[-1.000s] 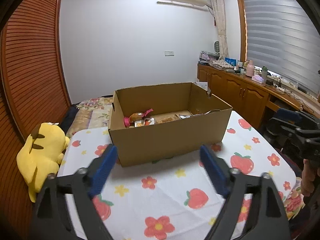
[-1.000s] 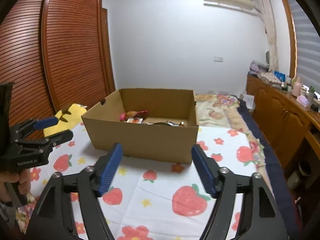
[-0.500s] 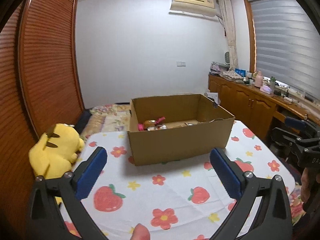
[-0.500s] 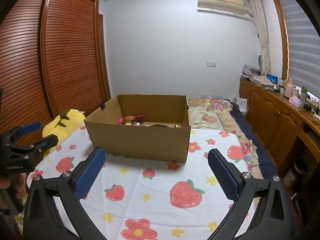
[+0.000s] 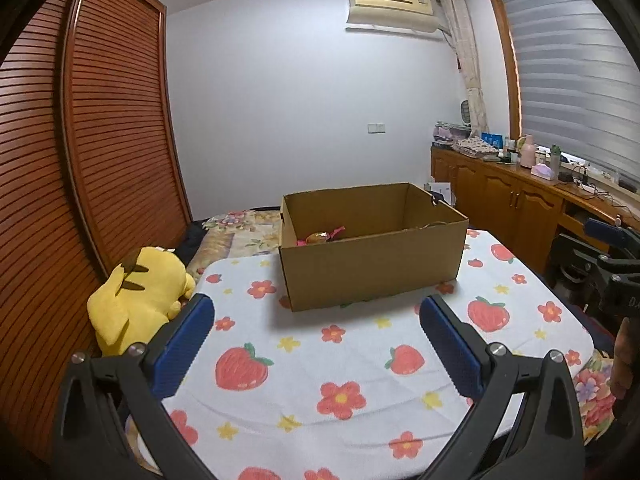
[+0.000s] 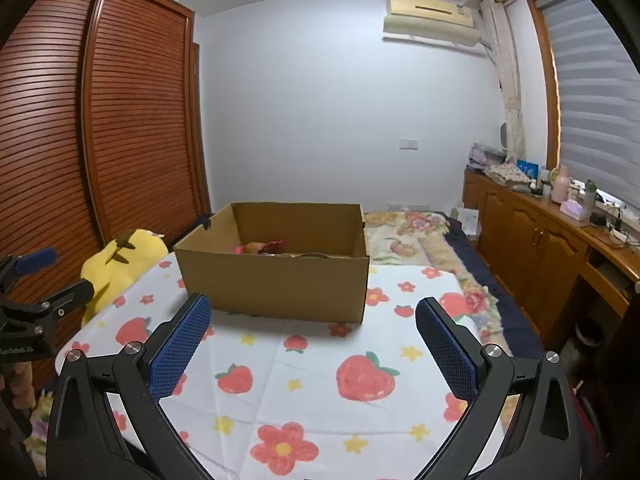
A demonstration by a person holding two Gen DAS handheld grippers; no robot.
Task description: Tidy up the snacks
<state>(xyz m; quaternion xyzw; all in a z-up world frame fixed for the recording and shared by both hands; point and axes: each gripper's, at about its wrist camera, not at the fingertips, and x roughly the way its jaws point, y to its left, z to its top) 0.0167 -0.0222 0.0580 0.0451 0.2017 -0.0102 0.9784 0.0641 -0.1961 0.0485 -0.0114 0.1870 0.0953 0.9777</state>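
Note:
An open cardboard box [image 5: 372, 264] stands at the far side of a table covered with a strawberry-and-flower cloth [image 5: 340, 360]. Snacks [image 5: 320, 237] with a pink wrapper lie inside it at the left; they also show in the right wrist view [image 6: 262, 247]. The box shows in the right wrist view too [image 6: 276, 276]. My left gripper [image 5: 314, 340] is open and empty, held back above the near part of the table. My right gripper [image 6: 312, 340] is open and empty, also well short of the box.
A yellow plush toy [image 5: 140, 300] lies at the table's left edge against a slatted wooden wardrobe [image 5: 100, 160]. A bed with a floral cover [image 6: 416, 232] lies behind the table. A wooden sideboard [image 5: 520, 200] with clutter runs along the right wall.
Both grippers have pulled back and up from the box, which now looks smaller and farther. Both jaws have opened wider. The box has not moved.

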